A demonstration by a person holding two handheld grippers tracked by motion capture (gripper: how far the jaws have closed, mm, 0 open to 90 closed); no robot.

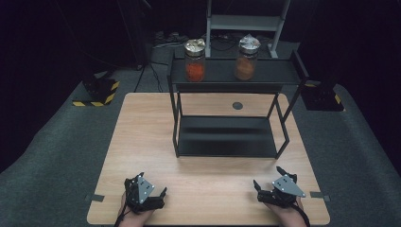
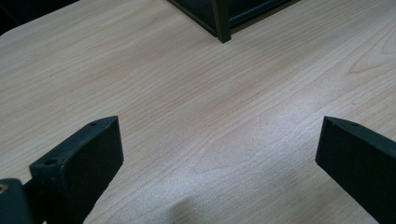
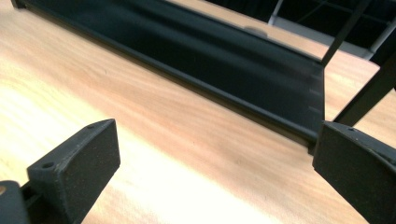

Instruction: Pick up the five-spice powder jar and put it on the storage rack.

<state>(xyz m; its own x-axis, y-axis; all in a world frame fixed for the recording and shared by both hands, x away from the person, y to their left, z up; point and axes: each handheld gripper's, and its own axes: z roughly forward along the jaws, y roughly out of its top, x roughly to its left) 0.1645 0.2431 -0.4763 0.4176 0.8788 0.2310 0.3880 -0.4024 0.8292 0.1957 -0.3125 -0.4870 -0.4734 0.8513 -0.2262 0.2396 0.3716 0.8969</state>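
Observation:
A black two-tier rack (image 1: 227, 75) stands at the back middle of the wooden table (image 1: 142, 132). Its top shelf carries two silver-lidded glass jars, one with red-orange contents (image 1: 195, 60) and one with brownish-orange contents (image 1: 246, 58). The bottom shelf (image 1: 227, 137) is bare. My left gripper (image 1: 145, 187) rests near the front left edge, open, with bare wood between its jaws (image 2: 219, 154). A rack leg (image 2: 222, 21) shows ahead of it. My right gripper (image 1: 267, 176) sits near the front right, open and holding nothing (image 3: 215, 158). It faces the rack's lower shelf (image 3: 210, 51).
A small round grey disc (image 1: 237, 105) is set in the table behind the rack. Grey tape tabs (image 1: 94, 197) mark the front corners. On the floor stand yellow-black striped bases (image 1: 97, 92) and a grey metal frame (image 1: 246, 21). Open wood lies between the grippers and the rack.

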